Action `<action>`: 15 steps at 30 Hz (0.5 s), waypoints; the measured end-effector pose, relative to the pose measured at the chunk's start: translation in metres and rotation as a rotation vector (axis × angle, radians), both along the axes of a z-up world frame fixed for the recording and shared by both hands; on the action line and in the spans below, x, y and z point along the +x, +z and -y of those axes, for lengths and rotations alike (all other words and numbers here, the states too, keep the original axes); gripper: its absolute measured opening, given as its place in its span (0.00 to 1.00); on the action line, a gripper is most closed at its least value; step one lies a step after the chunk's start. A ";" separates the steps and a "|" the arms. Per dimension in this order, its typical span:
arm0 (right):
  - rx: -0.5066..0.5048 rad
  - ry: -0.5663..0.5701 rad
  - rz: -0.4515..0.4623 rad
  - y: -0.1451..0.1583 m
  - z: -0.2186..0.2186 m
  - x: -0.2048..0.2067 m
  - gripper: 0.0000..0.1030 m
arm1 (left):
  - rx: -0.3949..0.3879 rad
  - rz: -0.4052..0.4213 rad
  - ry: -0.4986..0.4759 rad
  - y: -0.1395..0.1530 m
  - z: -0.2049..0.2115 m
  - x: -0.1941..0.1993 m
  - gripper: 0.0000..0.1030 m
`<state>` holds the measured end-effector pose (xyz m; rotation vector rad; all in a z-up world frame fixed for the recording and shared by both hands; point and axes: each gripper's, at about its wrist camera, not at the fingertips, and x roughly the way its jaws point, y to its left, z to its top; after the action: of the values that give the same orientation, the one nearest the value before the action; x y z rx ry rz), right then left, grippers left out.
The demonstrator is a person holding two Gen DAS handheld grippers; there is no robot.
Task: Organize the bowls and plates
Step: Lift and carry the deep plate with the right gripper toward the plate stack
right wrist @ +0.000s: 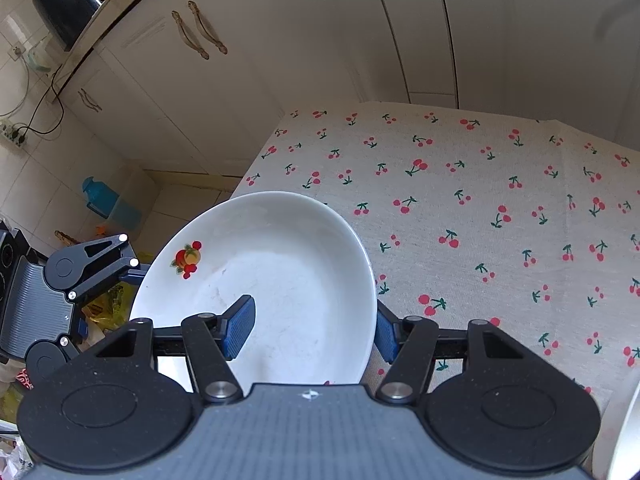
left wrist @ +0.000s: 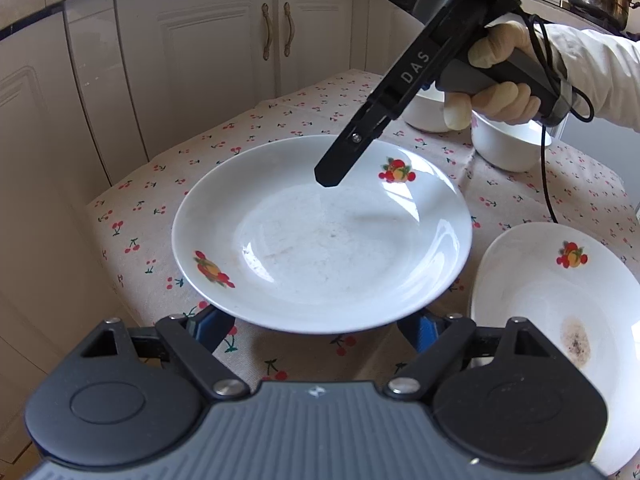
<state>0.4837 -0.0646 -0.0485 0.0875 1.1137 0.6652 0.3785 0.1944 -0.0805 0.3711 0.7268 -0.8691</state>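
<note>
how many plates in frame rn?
2. One plate mid-table, over the left tool; a stained plate at the table's right edge. Behind the right tool, others may be hidden.

L wrist cam is sitting just behind its own jaws, looking down and fwd across the desk (left wrist: 304, 100) toward the far edge and cabinets (left wrist: 208, 48), very close to the plate (left wrist: 320, 236). R wrist cam is looking from above the desk's opposite side toward the cabinets, w/ floor showing. Both are sharing the plate, cherry cloth (right wrist: 480, 208), cabinets.
</note>
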 end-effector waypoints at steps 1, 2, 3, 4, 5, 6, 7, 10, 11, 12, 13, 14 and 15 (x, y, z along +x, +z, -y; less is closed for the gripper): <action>0.000 0.000 0.002 0.001 0.000 -0.001 0.65 | 0.002 0.002 -0.002 0.001 0.000 -0.001 0.85; 0.001 0.000 0.003 0.002 0.001 -0.002 0.65 | 0.003 0.004 -0.004 0.002 0.000 -0.001 0.85; 0.001 0.000 0.004 0.003 0.001 -0.002 0.65 | 0.005 0.006 -0.004 0.004 0.001 -0.002 0.85; 0.001 -0.001 0.007 0.003 0.001 -0.003 0.65 | 0.006 0.009 -0.004 0.006 0.001 -0.003 0.85; 0.002 -0.001 0.011 0.005 0.001 -0.004 0.65 | 0.008 0.012 -0.004 0.007 0.002 -0.004 0.85; 0.003 -0.001 0.015 0.007 0.002 -0.005 0.65 | 0.010 0.016 -0.005 0.009 0.002 -0.005 0.85; 0.004 -0.002 0.017 0.008 0.002 -0.006 0.65 | 0.011 0.020 -0.006 0.012 0.003 -0.006 0.85; 0.009 -0.002 0.028 0.015 0.003 -0.011 0.65 | 0.012 0.029 -0.008 0.018 0.004 -0.011 0.85; 0.010 -0.001 0.032 0.017 0.004 -0.012 0.65 | 0.013 0.032 -0.008 0.020 0.004 -0.012 0.85; 0.012 -0.001 0.037 0.020 0.004 -0.015 0.65 | 0.015 0.035 -0.008 0.021 0.004 -0.014 0.85; 0.012 0.000 0.041 0.022 0.005 -0.017 0.65 | 0.016 0.038 -0.008 0.023 0.005 -0.016 0.85; 0.012 0.002 0.044 0.024 0.005 -0.019 0.65 | 0.017 0.041 -0.007 0.025 0.006 -0.019 0.85; 0.014 0.002 0.048 0.026 0.006 -0.021 0.65 | 0.017 0.042 -0.006 0.026 0.007 -0.021 0.85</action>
<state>0.4628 -0.0702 -0.0222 0.0819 1.0638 0.6734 0.3577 0.1879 -0.0541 0.4059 0.6953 -0.8591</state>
